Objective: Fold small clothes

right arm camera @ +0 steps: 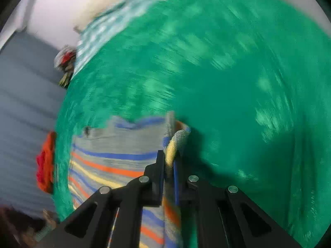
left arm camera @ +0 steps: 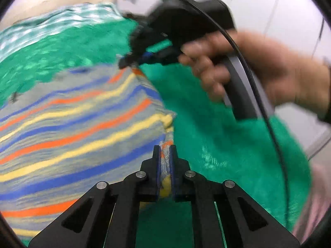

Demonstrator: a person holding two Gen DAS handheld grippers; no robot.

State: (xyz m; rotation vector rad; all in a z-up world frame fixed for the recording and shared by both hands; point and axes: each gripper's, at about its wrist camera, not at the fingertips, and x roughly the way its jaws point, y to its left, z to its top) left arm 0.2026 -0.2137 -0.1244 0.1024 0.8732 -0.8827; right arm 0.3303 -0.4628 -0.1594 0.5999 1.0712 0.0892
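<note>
A small grey knit garment [left arm camera: 78, 119] with blue, orange and yellow stripes lies on a green fleece blanket [left arm camera: 217, 140]. My left gripper [left arm camera: 165, 150] is shut on the garment's near right corner. The right gripper [left arm camera: 128, 62] shows in the left wrist view, held by a hand, and is shut on the garment's far right corner. In the right wrist view the right gripper [right arm camera: 170, 155] pinches a bunched edge of the garment [right arm camera: 115, 155], which spreads to the left over the green blanket [right arm camera: 227, 82]. Both views are blurred by motion.
A teal and white patterned cloth [left arm camera: 51, 24] lies at the blanket's far edge. In the right wrist view a red-orange cloth [right arm camera: 45, 165] and a small heap of mixed items [right arm camera: 66, 62] lie on the grey floor [right arm camera: 24, 103] left of the blanket.
</note>
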